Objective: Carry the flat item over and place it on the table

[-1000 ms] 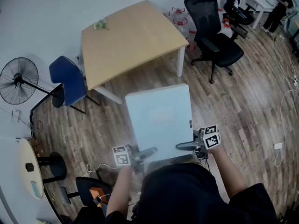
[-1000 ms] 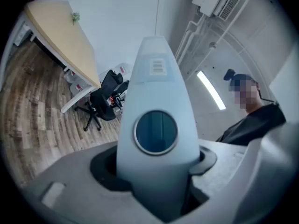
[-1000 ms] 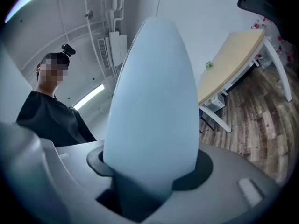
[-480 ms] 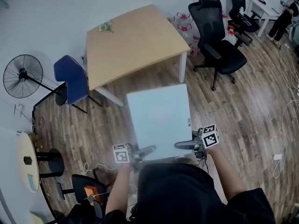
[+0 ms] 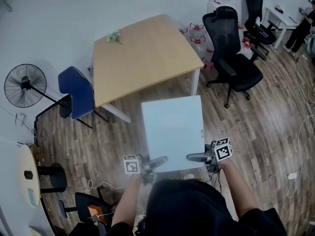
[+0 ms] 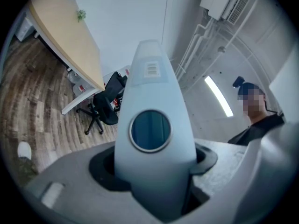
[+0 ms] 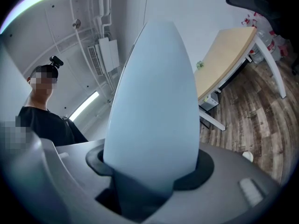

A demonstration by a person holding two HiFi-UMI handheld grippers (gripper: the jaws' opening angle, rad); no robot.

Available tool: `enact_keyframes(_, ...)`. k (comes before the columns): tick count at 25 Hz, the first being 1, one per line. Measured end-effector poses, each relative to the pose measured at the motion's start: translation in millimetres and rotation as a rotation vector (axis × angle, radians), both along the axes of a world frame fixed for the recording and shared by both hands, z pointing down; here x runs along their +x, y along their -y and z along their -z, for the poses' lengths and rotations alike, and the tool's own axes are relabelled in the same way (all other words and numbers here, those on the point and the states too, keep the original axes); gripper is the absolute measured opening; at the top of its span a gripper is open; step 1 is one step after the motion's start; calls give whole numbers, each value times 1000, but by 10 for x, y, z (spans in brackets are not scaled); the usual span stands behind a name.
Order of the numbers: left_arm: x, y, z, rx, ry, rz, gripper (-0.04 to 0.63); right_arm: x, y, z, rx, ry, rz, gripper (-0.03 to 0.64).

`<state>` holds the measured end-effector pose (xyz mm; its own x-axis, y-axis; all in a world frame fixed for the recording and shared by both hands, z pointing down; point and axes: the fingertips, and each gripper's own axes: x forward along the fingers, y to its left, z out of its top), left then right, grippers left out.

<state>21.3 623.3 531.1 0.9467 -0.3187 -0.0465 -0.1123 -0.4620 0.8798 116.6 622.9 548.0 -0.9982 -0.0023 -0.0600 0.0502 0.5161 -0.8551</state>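
Your left gripper (image 5: 156, 162) is clamped on the near left corner of the pale blue flat board (image 5: 173, 131). You hold the board level above the wood floor (image 5: 256, 117), short of the wooden table (image 5: 142, 53) ahead. Your right gripper (image 5: 195, 157) is clamped on its near right corner. A black office chair (image 5: 231, 63) stands right of the table.

Open across wood floor (image 5: 123, 132) to the table (image 5: 147, 53). Flanked by blue chair (image 5: 78, 90) left, black office chair (image 5: 234, 65) right. Bare on top but for green sprig (image 5: 114, 37).
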Motion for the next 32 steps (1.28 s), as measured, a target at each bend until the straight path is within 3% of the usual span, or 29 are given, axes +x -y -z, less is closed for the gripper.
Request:
enact_keyframes(16,-770,2438,-27,-61,-31,-60,319,-744,2372,30,-82,-42,-75,310)
enact_keyframes(23,-1268,3522,122,-27,-32,-88,321,-1236,3427,175,-52,-45,-120,310)
enact_keyframes(32,-1454,4253,21,-36,-36,-123,321,-1430,4107,96,-65,-62,-173,313)
